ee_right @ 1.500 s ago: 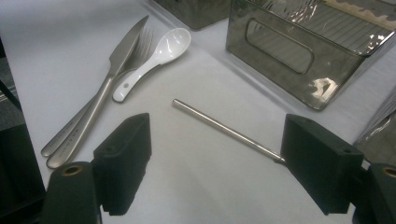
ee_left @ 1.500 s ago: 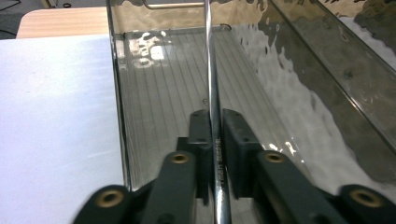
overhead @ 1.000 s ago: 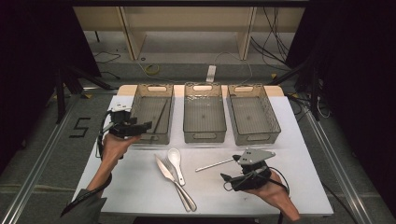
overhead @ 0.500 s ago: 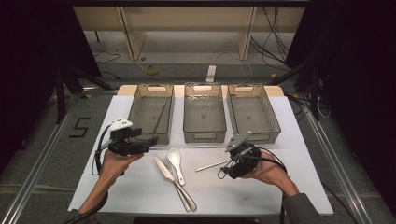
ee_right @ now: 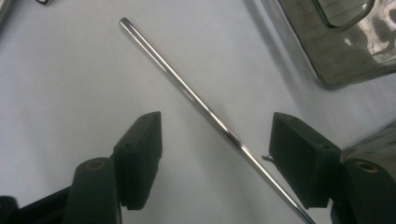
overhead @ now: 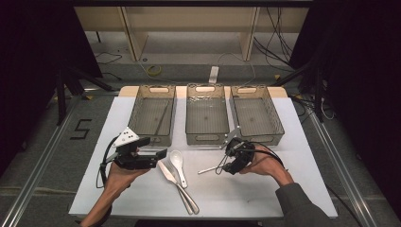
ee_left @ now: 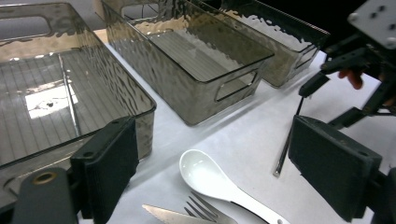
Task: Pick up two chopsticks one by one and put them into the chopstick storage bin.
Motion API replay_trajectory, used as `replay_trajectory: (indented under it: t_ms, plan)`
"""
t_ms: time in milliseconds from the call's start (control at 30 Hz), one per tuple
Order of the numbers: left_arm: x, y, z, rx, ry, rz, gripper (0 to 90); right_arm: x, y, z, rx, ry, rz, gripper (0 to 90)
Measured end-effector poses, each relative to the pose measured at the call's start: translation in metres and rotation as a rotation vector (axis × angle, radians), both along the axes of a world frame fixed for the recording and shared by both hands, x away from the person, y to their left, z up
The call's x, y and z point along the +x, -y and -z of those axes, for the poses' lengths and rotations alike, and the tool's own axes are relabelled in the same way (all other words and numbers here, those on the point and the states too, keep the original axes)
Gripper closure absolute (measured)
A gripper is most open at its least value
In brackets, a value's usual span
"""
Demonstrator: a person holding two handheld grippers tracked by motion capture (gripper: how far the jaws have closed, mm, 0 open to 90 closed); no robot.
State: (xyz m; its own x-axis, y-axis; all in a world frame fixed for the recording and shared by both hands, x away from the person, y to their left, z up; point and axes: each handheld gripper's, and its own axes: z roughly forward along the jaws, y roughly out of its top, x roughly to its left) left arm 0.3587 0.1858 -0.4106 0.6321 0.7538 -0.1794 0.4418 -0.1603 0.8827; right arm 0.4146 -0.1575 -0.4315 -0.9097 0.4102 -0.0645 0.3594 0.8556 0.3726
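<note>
A thin metal rod (overhead: 208, 168) lies on the white table (overhead: 293, 189) in front of the middle bin. My right gripper (overhead: 225, 164) is tipped down over it. Its jaws have just been closing and stand on either side of the rod (ee_right: 187, 91) without touching it, so the right gripper (ee_right: 222, 140) is open. My left gripper (overhead: 163, 154) points right just above the table, beside a white spoon (overhead: 177, 161), a knife (overhead: 166, 171) and a fork (overhead: 184, 189). Its jaws have just been opening, and the left gripper (ee_left: 219, 158) holds nothing, with the spoon (ee_left: 205, 175) beyond it.
Three clear grey bins stand in a row at the back: left bin (overhead: 152, 138), middle bin (overhead: 206, 137), right bin (overhead: 279, 125). A second metal rod (overhead: 163, 116) lies in the left bin. Bare table spreads along the front and right.
My left gripper has come from beside the left bin toward the near side and right, up to the cutlery. My right gripper has moved left and away, down over the rod.
</note>
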Motion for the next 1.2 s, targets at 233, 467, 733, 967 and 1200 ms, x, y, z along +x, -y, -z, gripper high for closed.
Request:
replay_trajectory:
  t_ms: [233, 467, 733, 967, 1200]
  plan:
    - [-0.009, 0.002, 0.0, -0.007, 0.027, 0.03, 15.0, 0.008, -0.003, 0.005, -0.031, -0.031, -0.025, 40.4]
    - [-0.011, 0.003, 0.001, -0.002, 0.024, 0.031, 15.0, 0.012, -0.007, 0.008, -0.053, -0.048, -0.038, 46.4]
    - [-0.011, 0.004, 0.002, 0.004, 0.019, 0.036, 15.0, 0.016, -0.011, 0.015, -0.095, -0.066, -0.047, 53.0]
    - [-0.011, 0.005, 0.002, 0.008, 0.027, 0.045, 15.0, 0.02, -0.011, 0.02, -0.116, -0.075, -0.041, 58.2]
    - [-0.011, 0.006, 0.003, 0.009, 0.027, 0.043, 15.0, 0.022, -0.011, 0.025, -0.147, -0.086, -0.038, 62.5]
